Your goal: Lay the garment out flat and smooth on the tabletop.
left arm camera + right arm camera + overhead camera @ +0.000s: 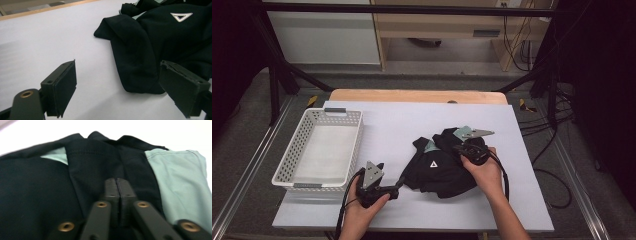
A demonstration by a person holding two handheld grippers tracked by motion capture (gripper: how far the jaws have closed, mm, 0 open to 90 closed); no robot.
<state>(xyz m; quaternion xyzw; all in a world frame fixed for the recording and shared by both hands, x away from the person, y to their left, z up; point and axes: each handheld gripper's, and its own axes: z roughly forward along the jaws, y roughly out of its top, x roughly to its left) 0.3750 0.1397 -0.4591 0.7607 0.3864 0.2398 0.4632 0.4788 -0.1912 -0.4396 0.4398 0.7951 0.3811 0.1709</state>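
Black garment (pixel 439 167) lies crumpled on the white table cover (pixel 412 125), right of centre, with pale green lining showing at its far edge; a small triangle logo (pixel 434 163) faces up. White perforated basket (pixel 319 150) stands at the left, well apart from the cloth.

Step in hand, as judged: a fold near the collar is being pinched so the garment can be lifted or spread. It is best done with a single layer caught near a seam, not a bunch, and the lift kept low until the cloth hangs free. The free edge nearest the other gripper should be taken before any pull is made, so the fabric is not dragged across the cover.

Right gripper (pixel 117 187): jaws are seen pressed together over the black cloth; a thin fold may be caught between them, but this cannot be told for sure.

Left gripper (pixel 117 87): jaws are held wide, nothing between them, garment's near fold just beside the right-hand pad, not gripped.
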